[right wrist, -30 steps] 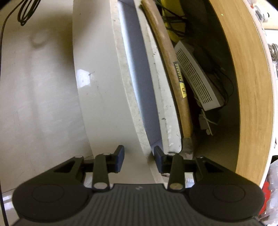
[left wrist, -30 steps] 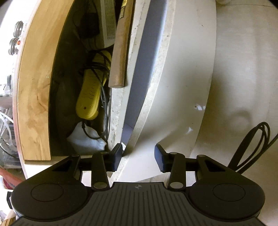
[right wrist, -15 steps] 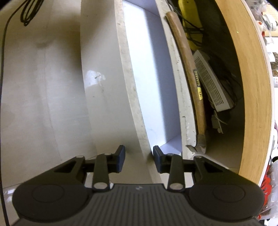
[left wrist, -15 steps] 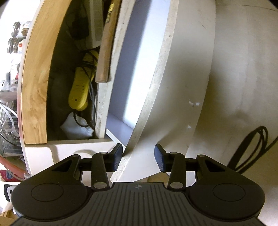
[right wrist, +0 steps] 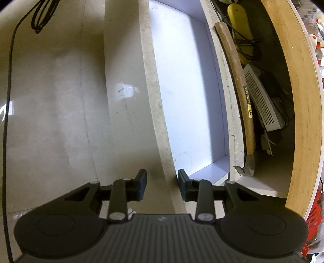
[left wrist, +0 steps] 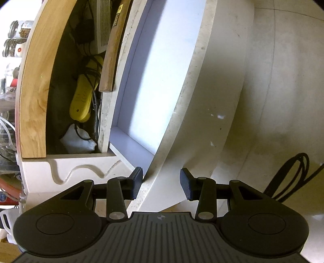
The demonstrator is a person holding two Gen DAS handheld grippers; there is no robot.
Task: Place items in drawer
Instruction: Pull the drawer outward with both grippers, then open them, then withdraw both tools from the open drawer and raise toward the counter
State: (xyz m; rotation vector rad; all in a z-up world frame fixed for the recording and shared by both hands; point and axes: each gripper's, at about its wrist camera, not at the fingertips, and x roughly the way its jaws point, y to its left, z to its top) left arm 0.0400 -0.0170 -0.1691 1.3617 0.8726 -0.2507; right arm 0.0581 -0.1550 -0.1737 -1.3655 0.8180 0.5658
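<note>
A white drawer (left wrist: 154, 85) (right wrist: 188, 91) stands pulled out, its inside bare. My left gripper (left wrist: 161, 185) is open and straddles the drawer's front panel (left wrist: 202, 113) at one end. My right gripper (right wrist: 162, 187) is open and straddles the same panel (right wrist: 125, 113) at the other end. Behind the drawer, in the cabinet compartment under a wooden top (left wrist: 34, 91) (right wrist: 299, 101), lie a wooden-handled hammer (left wrist: 110, 56) (right wrist: 241, 85), a yellow device with a black cord (left wrist: 81, 99) (right wrist: 241, 32), a white vented box (left wrist: 102, 24) (right wrist: 261, 101) and a white bag (left wrist: 78, 139).
Pale tiled floor (left wrist: 283, 91) (right wrist: 50, 101) lies beyond the drawer front. A coiled black cable (left wrist: 293, 178) (right wrist: 41, 14) lies on it. Jars (left wrist: 14, 38) and clutter stand beside the cabinet. Something red (right wrist: 311, 222) sits at the far right edge.
The drawer has slid out further from the cabinet, showing more of its bare inside. Both grippers stayed open across the front panel and moved with it.
</note>
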